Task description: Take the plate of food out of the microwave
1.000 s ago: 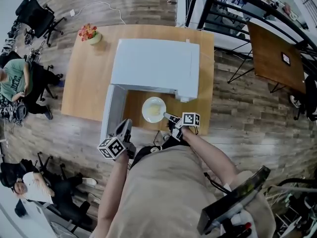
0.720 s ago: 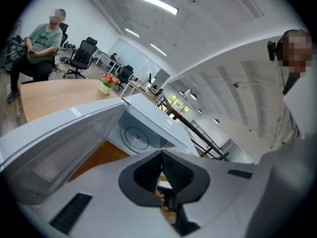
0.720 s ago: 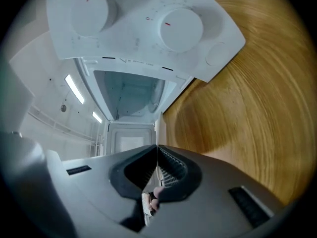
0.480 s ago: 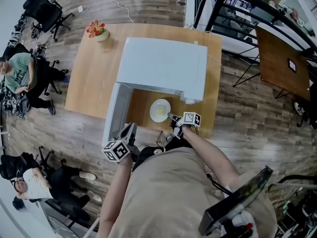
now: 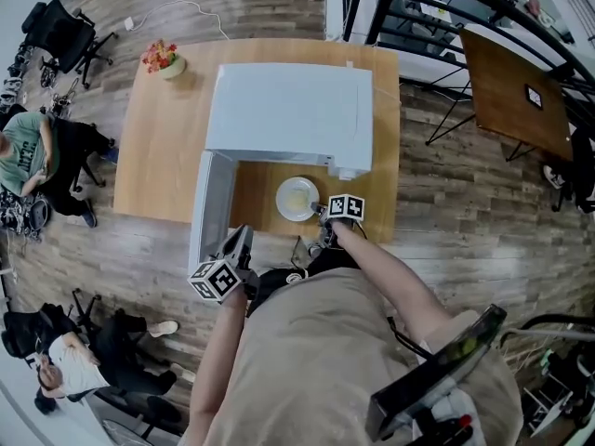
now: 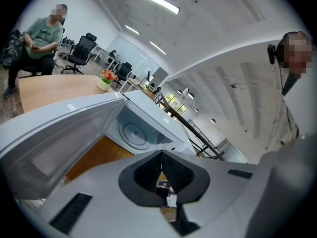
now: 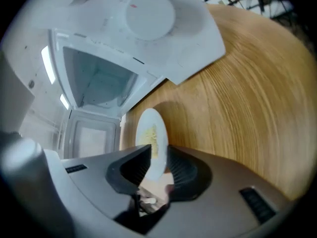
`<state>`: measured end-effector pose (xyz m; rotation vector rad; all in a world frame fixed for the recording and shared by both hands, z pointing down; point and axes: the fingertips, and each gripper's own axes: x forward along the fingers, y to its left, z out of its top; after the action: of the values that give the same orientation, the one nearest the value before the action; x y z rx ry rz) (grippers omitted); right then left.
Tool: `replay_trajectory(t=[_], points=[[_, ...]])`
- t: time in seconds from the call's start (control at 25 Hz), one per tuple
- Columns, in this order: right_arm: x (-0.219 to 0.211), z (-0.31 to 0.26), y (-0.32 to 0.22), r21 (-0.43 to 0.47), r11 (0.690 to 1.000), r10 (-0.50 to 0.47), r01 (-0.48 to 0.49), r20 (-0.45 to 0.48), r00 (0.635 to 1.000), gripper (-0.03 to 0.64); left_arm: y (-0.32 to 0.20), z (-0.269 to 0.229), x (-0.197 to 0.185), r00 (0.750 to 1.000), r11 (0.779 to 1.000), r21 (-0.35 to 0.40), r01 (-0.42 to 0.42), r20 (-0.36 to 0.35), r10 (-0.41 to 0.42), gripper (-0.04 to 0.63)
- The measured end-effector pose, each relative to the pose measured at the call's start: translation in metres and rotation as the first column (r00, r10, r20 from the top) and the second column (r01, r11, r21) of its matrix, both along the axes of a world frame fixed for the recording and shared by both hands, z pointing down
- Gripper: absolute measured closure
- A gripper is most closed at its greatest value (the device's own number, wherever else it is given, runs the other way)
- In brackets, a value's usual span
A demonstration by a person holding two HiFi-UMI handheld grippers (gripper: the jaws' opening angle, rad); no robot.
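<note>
A white plate [image 5: 297,198] with a pale yellow helping of food lies on the wooden table [image 5: 167,156], just in front of the white microwave [image 5: 288,110]. The microwave's door [image 5: 209,203] hangs open to the left. My right gripper [image 5: 319,210] holds the plate's near rim. In the right gripper view the plate [image 7: 148,133] fills the gap of the right gripper [image 7: 158,155]; its jaws have just been opening a little, and the pads still touch the rim. My left gripper [image 5: 244,235] hovers by the door's near end, and the left gripper [image 6: 162,155] is shut on nothing.
A flower pot [image 5: 160,59] stands at the table's far left corner. The microwave's cavity [image 6: 133,130] holds only its turntable. People sit on office chairs [image 5: 37,156] at the left. A dark side table [image 5: 516,91] and a black metal frame [image 5: 437,17] stand to the right.
My right gripper has tipped downward and sunk with the plate, which now rests on the table in front of the microwave. The left gripper has kept still.
</note>
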<state>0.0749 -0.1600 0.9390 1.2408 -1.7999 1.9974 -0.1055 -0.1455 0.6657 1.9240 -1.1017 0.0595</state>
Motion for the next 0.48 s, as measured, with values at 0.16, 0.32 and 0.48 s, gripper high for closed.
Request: replay_trajectory(t=[0.16, 0.32, 0.48], points=[[0.005, -0.008, -0.013, 0.136, 0.990, -0.019, 0.040, -0.147, 0.989, 0.203, 0.007, 0.002, -0.004, 0.999, 0.999, 0.003, -0.036, -0.008, 0.036, 0.594], [0.020, -0.018, -0.020, 0.209, 0.977, 0.022, 0.037, -0.273, 0.962, 0.173, 0.017, -0.007, -0.014, 0.997, 0.996, 0.027, -0.083, -0.002, 0.083, 0.594], [0.053, -0.044, -0.029, 0.291, 0.949, 0.211, -0.120, -0.305, 0.928, 0.173, 0.028, -0.028, -0.031, 0.990, 0.988, 0.071, -0.140, -0.009, 0.140, 0.594]])
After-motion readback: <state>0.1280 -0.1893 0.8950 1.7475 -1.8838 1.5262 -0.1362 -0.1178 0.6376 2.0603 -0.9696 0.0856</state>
